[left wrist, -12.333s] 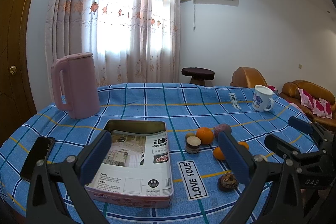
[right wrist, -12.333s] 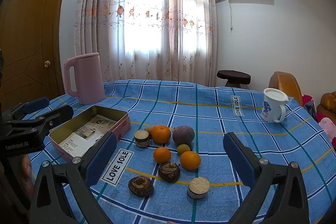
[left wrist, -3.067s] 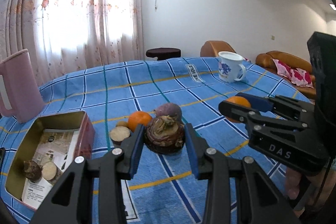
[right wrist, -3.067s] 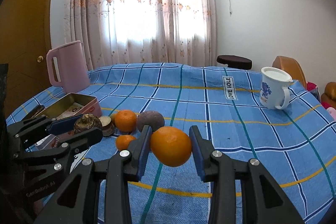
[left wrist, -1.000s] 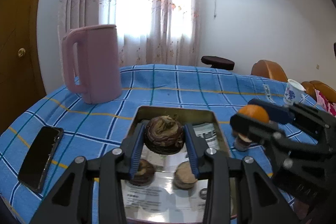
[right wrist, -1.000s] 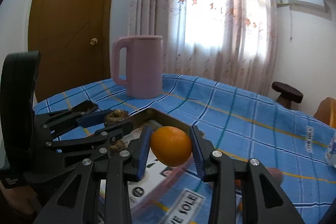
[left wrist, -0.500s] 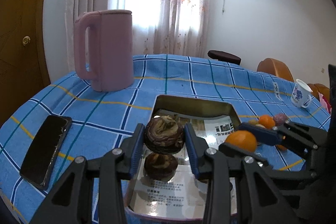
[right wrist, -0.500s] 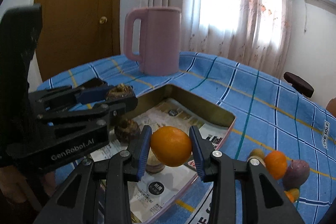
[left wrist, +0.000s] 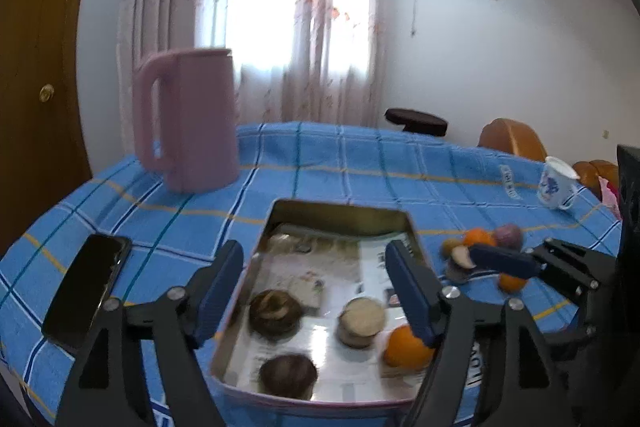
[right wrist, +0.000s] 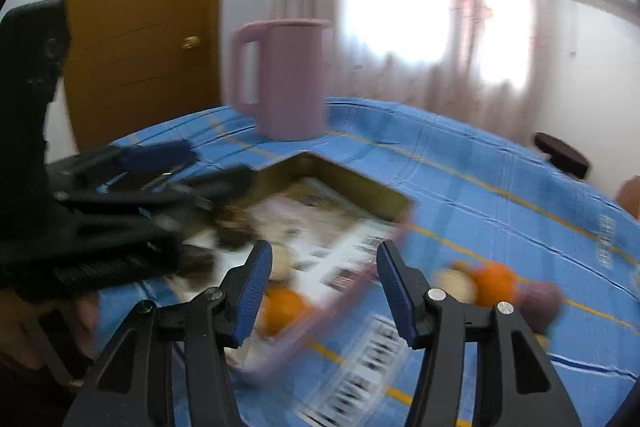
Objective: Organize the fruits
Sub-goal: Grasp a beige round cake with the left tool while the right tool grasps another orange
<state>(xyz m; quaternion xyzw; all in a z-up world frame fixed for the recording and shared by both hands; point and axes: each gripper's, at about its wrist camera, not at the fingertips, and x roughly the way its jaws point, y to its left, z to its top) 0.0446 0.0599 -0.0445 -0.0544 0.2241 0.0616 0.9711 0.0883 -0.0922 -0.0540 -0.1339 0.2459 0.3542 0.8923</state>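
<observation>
The metal tin (left wrist: 344, 217) lined with paper lies on the blue checked cloth. In it lie two dark brown fruits (left wrist: 275, 311), a cut pale one (left wrist: 362, 315) and an orange (left wrist: 404, 345). My left gripper (left wrist: 316, 281) is open and empty above the tin. My right gripper (right wrist: 324, 281) is open and empty over the tin's near corner, with the orange (right wrist: 286, 309) just below it. Its fingers (left wrist: 502, 261) show at the right of the left wrist view. Loose fruits (left wrist: 484, 247) lie on the cloth right of the tin (right wrist: 360, 195).
A pink jug (left wrist: 188, 119) stands behind the tin. A black phone (left wrist: 86, 281) lies at the left on the cloth. A white mug (left wrist: 556, 183) stands far right. A purple fruit (right wrist: 538, 303) and an orange (right wrist: 494, 283) lie beside the tin.
Both grippers have opened. The dark fruit has dropped from the left gripper into the tin, and the orange from the right gripper into its near corner. The right view is blurred by motion.
</observation>
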